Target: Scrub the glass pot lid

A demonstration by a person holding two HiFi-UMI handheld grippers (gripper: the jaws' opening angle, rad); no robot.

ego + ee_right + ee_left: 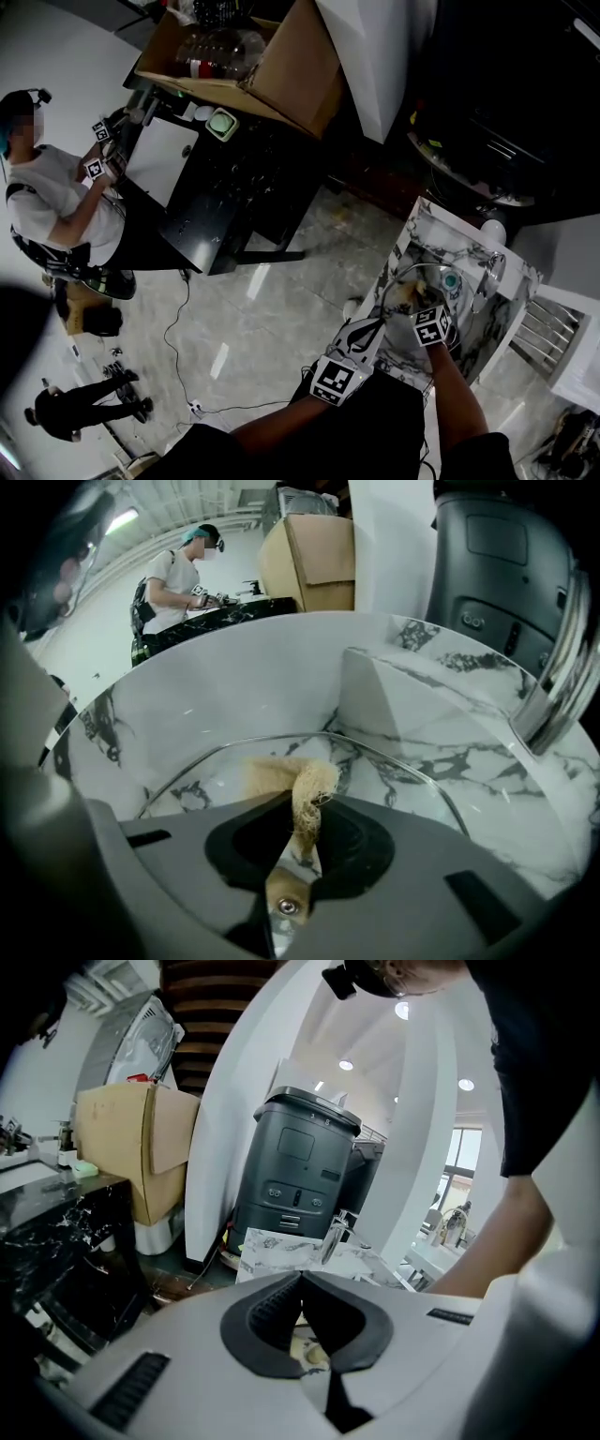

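The right gripper (302, 827) is clamped on a tan, fibrous scrubber (306, 785), whose frayed end sticks up between the jaws and presses against the glass lid (384, 771). The lid sits inside the marble-patterned sink (234, 682), its metal rim arcing across the basin just beyond the jaws. A chrome faucet (555, 677) curves in at the sink's right edge.

The left gripper (302, 1279) has its jaws together at the tips, with nothing visible between them. In the head view it hovers at the sink's near-left edge, close to the lid's rim; whether it touches the lid cannot be told.

Behind the sink stands a dark grey bin (298, 1171) with its cover down, so what it holds is hidden.

Well apart from the sink, across a pale tiled floor (272, 300), a black counter (220, 202) carries an open cardboard box (291, 80). In the box lie clear bottles (217, 52), one with a red band. A person (47, 192) stands at that counter's far end, holding another pair of grippers.
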